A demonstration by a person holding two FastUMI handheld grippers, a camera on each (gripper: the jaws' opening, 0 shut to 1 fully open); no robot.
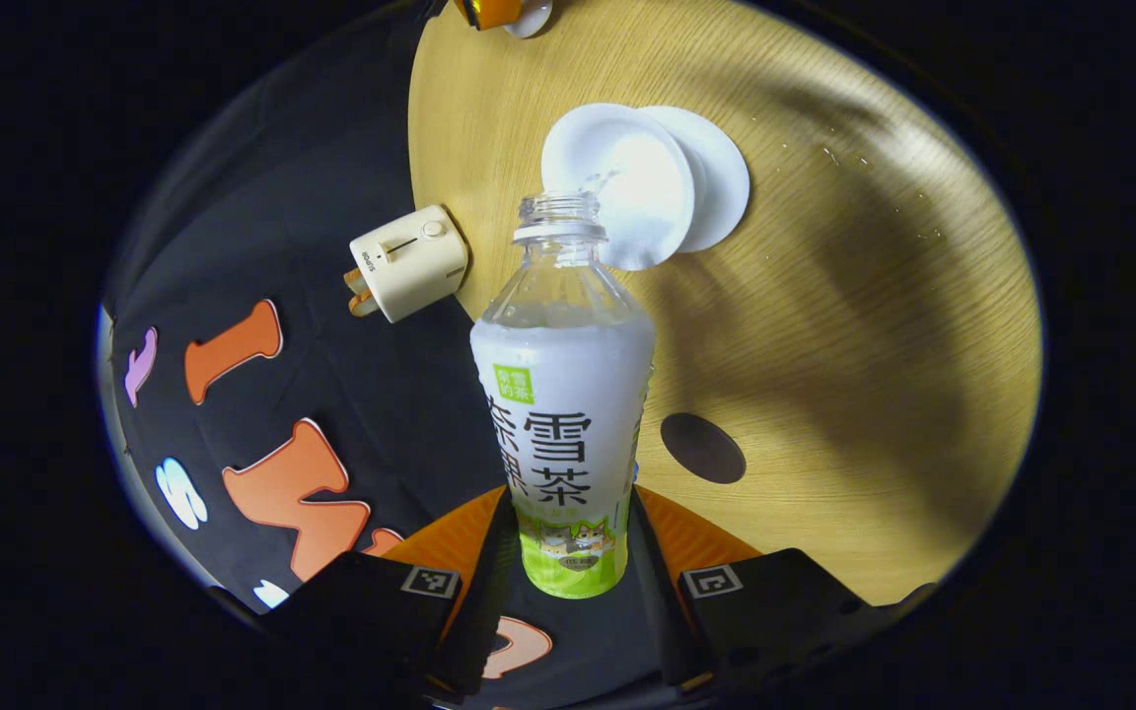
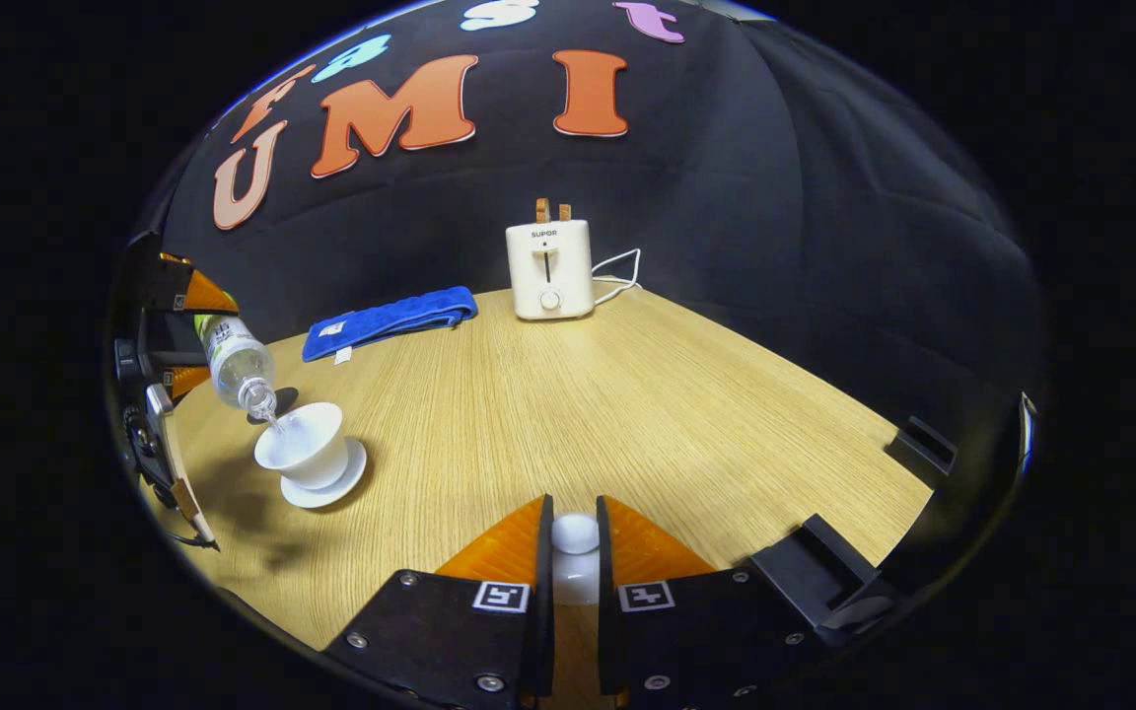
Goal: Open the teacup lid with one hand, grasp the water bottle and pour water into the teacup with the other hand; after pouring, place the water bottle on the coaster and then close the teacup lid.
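Your left gripper point(image 1: 568, 582) is clamping the tilted clear plastic water bottle point(image 1: 564, 414), pouring into the white teacup point(image 2: 302, 446) on its saucer near the wooden bench's left edge; your right gripper point(image 2: 575, 562) is gripping the white lid point(image 2: 575, 537)

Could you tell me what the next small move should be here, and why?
Probably keep the water bottle tilted over the teacup a little longer: a stream runs from its open mouth into the cup, and the bottle looks mostly full. The left gripper clamps the bottle; the right gripper holds the lid clear.
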